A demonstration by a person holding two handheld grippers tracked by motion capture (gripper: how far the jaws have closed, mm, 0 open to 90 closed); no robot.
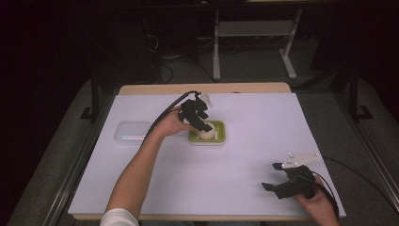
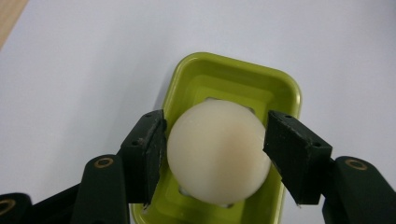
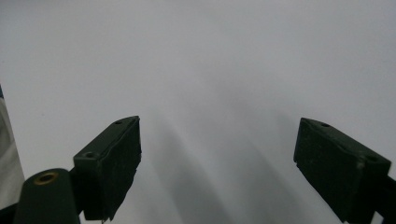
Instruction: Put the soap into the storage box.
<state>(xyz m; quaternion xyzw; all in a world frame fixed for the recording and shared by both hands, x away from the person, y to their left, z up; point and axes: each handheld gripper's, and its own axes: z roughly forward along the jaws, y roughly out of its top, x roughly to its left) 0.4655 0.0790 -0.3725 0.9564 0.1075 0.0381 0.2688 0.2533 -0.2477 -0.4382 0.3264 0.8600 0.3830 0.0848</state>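
Observation:
A lime-green soap dish (image 1: 220, 140) sits near the middle of the white-covered table (image 1: 244, 155). A cream-white round soap (image 1: 206, 133) rests in it. My left gripper (image 1: 203, 125) reaches down over the dish. In the left gripper view its jaws press both sides of the soap (image 2: 217, 156), above the dish (image 2: 233, 70); the left gripper (image 2: 215, 137) is shut on it. My right gripper (image 1: 272, 175) rests near the table's front right, held by a hand. In the right gripper view the right gripper (image 3: 219, 140) stands wide open over bare white surface.
A clear plastic box (image 1: 131, 132) lies left of the dish. A bare wooden strip (image 1: 202, 88) runs along the table's far edge. Metal frame legs (image 1: 216, 42) stand on the floor behind. White surface stretches between dish and right gripper.

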